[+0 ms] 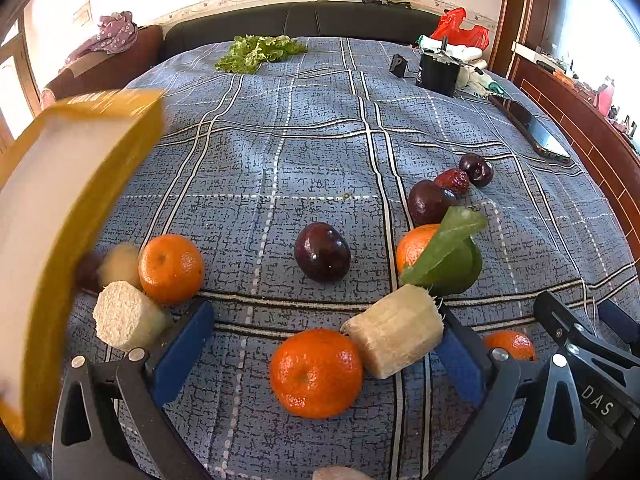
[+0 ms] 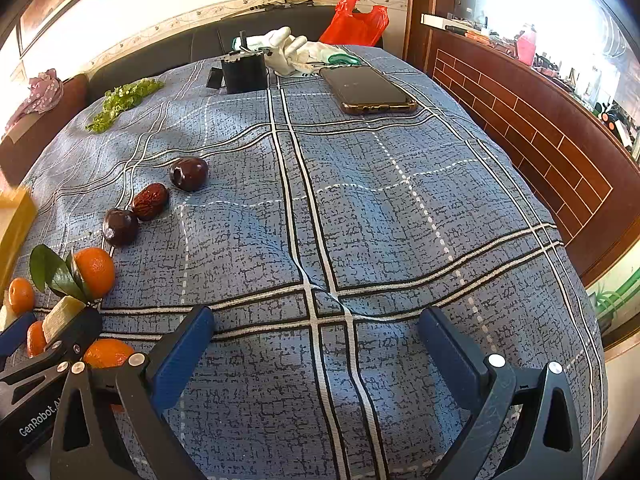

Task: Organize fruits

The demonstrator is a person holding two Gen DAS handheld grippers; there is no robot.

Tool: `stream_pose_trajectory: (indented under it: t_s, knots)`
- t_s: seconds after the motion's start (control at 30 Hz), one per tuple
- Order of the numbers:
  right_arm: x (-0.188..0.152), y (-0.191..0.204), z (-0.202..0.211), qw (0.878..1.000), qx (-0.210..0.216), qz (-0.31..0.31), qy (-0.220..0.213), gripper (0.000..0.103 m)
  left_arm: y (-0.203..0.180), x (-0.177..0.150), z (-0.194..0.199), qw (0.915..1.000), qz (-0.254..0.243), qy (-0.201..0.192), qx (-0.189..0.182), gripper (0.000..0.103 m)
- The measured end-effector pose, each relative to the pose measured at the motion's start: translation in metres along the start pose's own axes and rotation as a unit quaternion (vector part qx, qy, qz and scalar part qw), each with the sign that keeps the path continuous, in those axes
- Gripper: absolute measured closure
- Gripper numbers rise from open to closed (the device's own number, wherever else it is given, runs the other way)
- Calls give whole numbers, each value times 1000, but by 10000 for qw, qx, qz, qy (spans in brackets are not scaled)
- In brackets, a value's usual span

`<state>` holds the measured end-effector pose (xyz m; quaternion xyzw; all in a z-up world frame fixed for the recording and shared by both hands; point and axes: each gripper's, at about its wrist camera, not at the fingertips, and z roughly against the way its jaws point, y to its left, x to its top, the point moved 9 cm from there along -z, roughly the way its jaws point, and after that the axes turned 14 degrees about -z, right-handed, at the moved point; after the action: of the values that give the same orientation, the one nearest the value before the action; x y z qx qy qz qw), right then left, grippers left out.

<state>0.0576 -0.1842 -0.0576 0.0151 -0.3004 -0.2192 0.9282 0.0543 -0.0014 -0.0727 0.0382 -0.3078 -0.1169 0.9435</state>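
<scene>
— Fruits, item by item, please: where do mine lie?

— Your blue checked bedcover (image 1: pixel 320 128) carries them all. Between the fingers of your left gripper (image 1: pixel 326 326): one round orange tangerine (image 1: pixel 316 372), touching a pale cut sugarcane piece (image 1: pixel 394 330). Ahead, centre: one dark purple glossy plum (image 1: pixel 322 252), standing alone. To the right: an orange tangerine with green leaves (image 1: pixel 416 246), then a second dark plum (image 1: pixel 430 202), a wrinkled red date (image 1: pixel 454 180) and a third dark plum (image 1: pixel 476 169), in a row and touching. To the left: another orange tangerine (image 1: pixel 171 268) beside a second pale sugarcane stub (image 1: pixel 124 316).

— And the tray?

— One yellow-rimmed white tray (image 1: pixel 52 216), tilted and blurred, at your far left.

— My claws?

— Left: fingers spread wide, clamping nothing. Your right gripper (image 2: pixel 316 330): fingers likewise wide apart, over bare cloth, fruit well off to its left.

— Sundries?

— One black smartphone (image 2: pixel 370 90), one black box (image 2: pixel 245 72), green lettuce (image 1: pixel 256 52), one red plastic bag (image 2: pixel 356 20).
</scene>
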Motion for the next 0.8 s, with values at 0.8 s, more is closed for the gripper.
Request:
stream_pose_trajectory:
  t_s: [0.8]
  knots:
    - [0, 0, 0, 10000, -3, 2, 5, 0, 1, -3, 3, 10000, -1, -2, 1, 0]
